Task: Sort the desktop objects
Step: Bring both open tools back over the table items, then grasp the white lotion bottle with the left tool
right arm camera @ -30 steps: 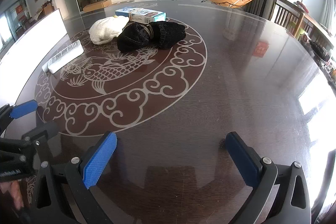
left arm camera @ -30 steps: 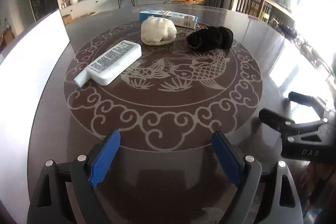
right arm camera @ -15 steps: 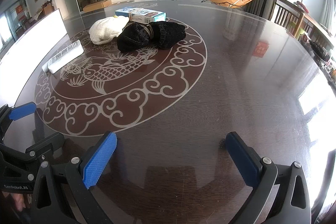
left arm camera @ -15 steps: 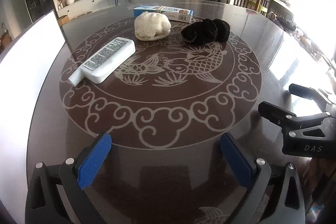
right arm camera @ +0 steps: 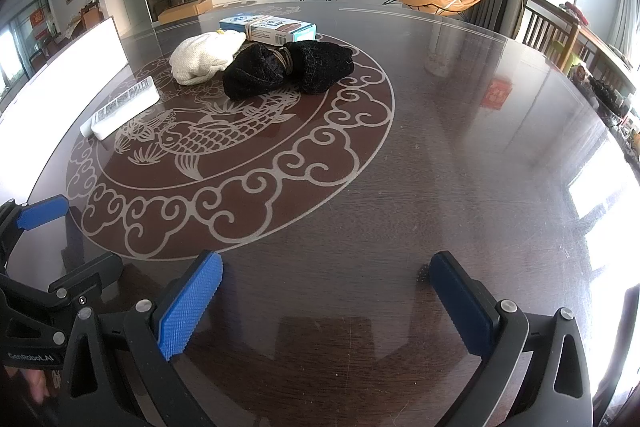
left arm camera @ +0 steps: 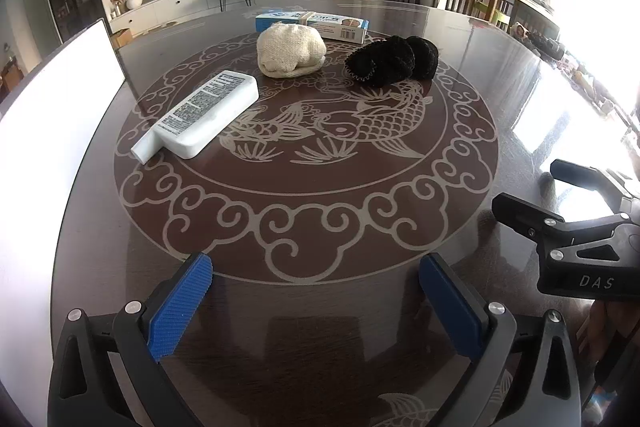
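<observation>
A white flat bottle (left arm camera: 200,115) lies on the round dark table (left arm camera: 320,307), left of centre. Behind it sit a cream knitted bundle (left arm camera: 290,49), a black fuzzy bundle (left arm camera: 392,61) tied with a band, and a blue and white box (left arm camera: 316,23) at the back. The same things show in the right wrist view: bottle (right arm camera: 122,107), cream bundle (right arm camera: 204,57), black bundle (right arm camera: 288,69), box (right arm camera: 272,27). My left gripper (left arm camera: 316,303) is open and empty over the table's near part. My right gripper (right arm camera: 326,303) is open and empty, to the right of the left one.
A white upright panel (left arm camera: 52,107) stands along the table's left edge. The table carries a carved fish and cloud pattern (left arm camera: 312,163). Chairs (right arm camera: 548,31) stand at the far right. Bright glare lies on the table's right side.
My left gripper has pulled back and risen a little, so the objects look farther away. Its jaws have opened slightly wider. The right gripper has not moved.
</observation>
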### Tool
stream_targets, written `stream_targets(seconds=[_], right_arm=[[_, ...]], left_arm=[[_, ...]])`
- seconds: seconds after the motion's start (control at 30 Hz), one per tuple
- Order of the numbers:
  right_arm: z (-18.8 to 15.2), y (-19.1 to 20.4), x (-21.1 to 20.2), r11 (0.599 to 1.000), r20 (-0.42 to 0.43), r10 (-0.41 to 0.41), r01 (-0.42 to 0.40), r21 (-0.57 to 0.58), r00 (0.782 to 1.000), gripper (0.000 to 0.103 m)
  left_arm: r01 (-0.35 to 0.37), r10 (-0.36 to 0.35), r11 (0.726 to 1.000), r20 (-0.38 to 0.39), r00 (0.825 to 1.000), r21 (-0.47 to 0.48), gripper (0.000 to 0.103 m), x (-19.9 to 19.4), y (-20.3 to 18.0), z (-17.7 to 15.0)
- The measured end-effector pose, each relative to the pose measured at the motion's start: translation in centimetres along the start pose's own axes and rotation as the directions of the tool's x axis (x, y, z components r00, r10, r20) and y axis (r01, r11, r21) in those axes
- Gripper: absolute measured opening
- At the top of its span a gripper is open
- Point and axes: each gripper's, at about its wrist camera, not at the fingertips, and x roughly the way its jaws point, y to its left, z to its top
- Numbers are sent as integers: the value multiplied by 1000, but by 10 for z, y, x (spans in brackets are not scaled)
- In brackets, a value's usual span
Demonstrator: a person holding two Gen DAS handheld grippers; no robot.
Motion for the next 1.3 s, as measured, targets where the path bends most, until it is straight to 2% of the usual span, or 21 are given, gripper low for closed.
stream_targets(seconds=[0.03, 0.13, 0.17, 0.27, 0.33, 0.43, 0.53, 0.63, 0.67, 0.77, 0.93, 1.07, 1.13, 1.17, 1.2, 1.3], right_arm=[[0, 0, 0, 1000, 0, 0, 0, 0, 1000, 103], [0, 0, 0, 1000, 0, 0, 0, 0, 1000, 103], [0, 0, 0, 1000, 0, 0, 0, 0, 1000, 103], [-1, 0, 0, 1000, 0, 0, 0, 0, 1000, 103], [0, 0, 0, 1000, 0, 0, 0, 0, 1000, 103], [0, 0, 0, 1000, 0, 0, 0, 0, 1000, 103], [0, 0, 0, 1000, 0, 0, 0, 0, 1000, 103], [0, 0, 0, 1000, 0, 0, 0, 0, 1000, 103], [0, 0, 0, 1000, 0, 0, 0, 0, 1000, 103], [0, 0, 0, 1000, 0, 1, -1, 0, 1000, 103], [0, 0, 0, 1000, 0, 1, -1, -1, 1000, 103], [0, 0, 0, 1000, 0, 1, -1, -1, 1000, 103], [0, 0, 0, 1000, 0, 1, -1, -1, 1000, 103], [0, 0, 0, 1000, 0, 1, -1, -1, 1000, 103], [0, 0, 0, 1000, 0, 1, -1, -1, 1000, 103], [0, 0, 0, 1000, 0, 1, -1, -1, 1000, 103]], left_arm=[[9, -9, 1000, -1, 1000, 4, 103, -1, 1, 0], [97, -97, 995, 11, 995, -3, 103, -5, 17, 2], [97, -97, 995, 29, 995, -17, 103, -8, 27, 7], [46, -44, 998, 61, 997, -36, 103, -11, 54, 34], [37, -37, 999, 58, 998, -5, 103, -7, 64, 56], [9, -10, 995, 7, 1000, 96, 103, 13, 68, 87], [-9, 14, 987, -30, 999, 160, 103, 34, 68, 100], [-21, 36, 983, -80, 996, 182, 103, 56, 69, 105], [-12, 31, 984, -102, 994, 178, 103, 64, 70, 105], [58, -50, 995, -102, 993, 79, 103, 71, 82, 109], [18, -18, 999, -15, 1000, 33, 103, 70, 83, 105], [18, -17, 999, -28, 999, 33, 103, 68, 83, 105], [-5, 5, 1000, 13, 1000, 12, 85, 62, 82, 101], [-6, 6, 1000, 29, 1000, 7, 63, 59, 82, 100], [-14, 14, 1000, 29, 999, 3, 56, 56, 80, 100], [-35, 36, 999, 36, 999, -23, 50, 50, 73, 90]])
